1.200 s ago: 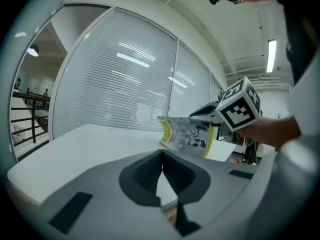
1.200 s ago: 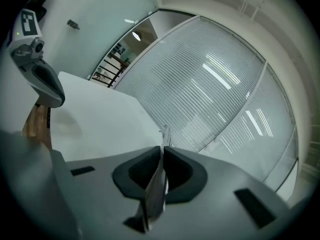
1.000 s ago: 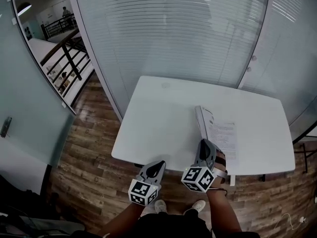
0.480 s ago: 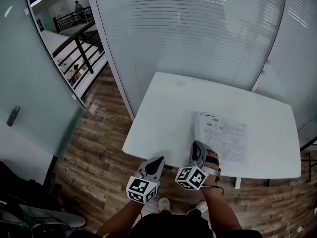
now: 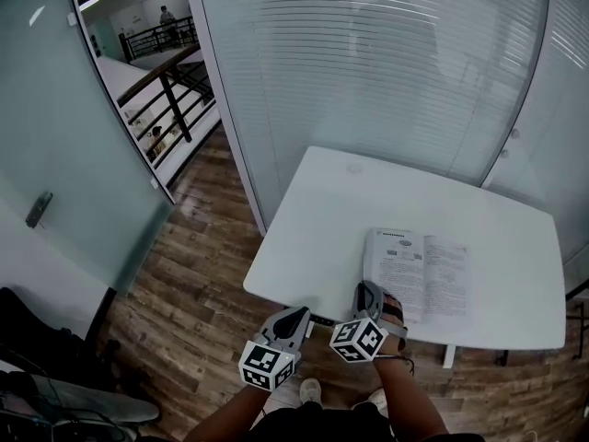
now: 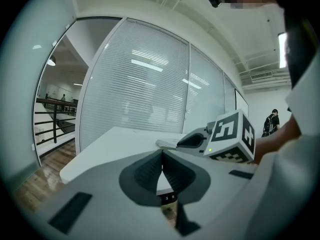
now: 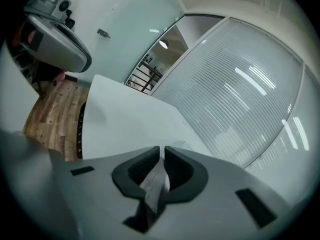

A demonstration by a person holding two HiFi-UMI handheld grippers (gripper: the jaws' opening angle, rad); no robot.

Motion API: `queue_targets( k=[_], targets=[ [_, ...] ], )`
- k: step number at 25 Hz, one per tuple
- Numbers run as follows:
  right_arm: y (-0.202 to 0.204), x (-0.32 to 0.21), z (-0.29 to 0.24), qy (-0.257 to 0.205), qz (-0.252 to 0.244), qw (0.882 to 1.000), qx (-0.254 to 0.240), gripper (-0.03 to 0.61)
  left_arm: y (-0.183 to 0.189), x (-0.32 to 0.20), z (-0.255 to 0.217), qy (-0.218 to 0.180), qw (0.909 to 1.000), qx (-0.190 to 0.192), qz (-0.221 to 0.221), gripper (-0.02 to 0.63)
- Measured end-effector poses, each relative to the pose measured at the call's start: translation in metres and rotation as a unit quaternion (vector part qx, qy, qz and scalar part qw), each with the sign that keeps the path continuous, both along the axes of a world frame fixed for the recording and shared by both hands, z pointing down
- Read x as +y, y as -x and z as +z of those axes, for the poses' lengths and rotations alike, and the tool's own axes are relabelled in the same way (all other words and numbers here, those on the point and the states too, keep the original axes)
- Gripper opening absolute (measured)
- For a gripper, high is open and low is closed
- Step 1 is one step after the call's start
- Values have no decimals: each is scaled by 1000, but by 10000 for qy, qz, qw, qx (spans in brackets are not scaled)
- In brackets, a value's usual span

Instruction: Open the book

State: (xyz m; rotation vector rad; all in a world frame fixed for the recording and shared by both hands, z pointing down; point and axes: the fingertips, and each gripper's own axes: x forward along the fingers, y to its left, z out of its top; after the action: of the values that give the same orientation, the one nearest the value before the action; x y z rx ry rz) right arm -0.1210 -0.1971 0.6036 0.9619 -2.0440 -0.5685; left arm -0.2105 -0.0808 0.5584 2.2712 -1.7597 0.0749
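Note:
The book [image 5: 428, 274] lies open and flat on the white table [image 5: 313, 228], printed pages up, near the front edge. My right gripper [image 5: 368, 291] sits at the book's near left corner. In the right gripper view its jaws [image 7: 162, 151] stand close together with a thin sheaf of pages [image 7: 155, 184] running between them, so it is shut on the pages. My left gripper [image 5: 296, 316] hangs just off the table's front edge, left of the right one, shut with nothing in it [image 6: 161, 153]. From there the book [image 6: 167, 143] shows low on the table.
A glass wall with blinds [image 5: 386, 72] stands right behind the table. Wood floor [image 5: 193, 284] lies to the left, with a stair railing [image 5: 170, 90] beyond. A person [image 6: 272, 124] stands far off at the right of the left gripper view.
The leaf that stood upright a second ago has swung over to the left and the book now lies open flat. The right gripper has sunk with it toward the table's front edge.

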Motion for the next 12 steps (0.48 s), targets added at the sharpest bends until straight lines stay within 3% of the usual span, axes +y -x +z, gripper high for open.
queue_targets(
  k=[5,9,12],
  targets=[
    [10,11,13,741,-145,9950,-657,78,8,5,4,50,9999,-19,-134,17],
    [20,23,1,1469,-246,9754,-1625,92,15,6,2,37,9997,-52,-215,17],
    [22,27,-21,1733,-303,9596,-2197,91,19,6,0,29,9996,-58,-269,17]
  ],
)
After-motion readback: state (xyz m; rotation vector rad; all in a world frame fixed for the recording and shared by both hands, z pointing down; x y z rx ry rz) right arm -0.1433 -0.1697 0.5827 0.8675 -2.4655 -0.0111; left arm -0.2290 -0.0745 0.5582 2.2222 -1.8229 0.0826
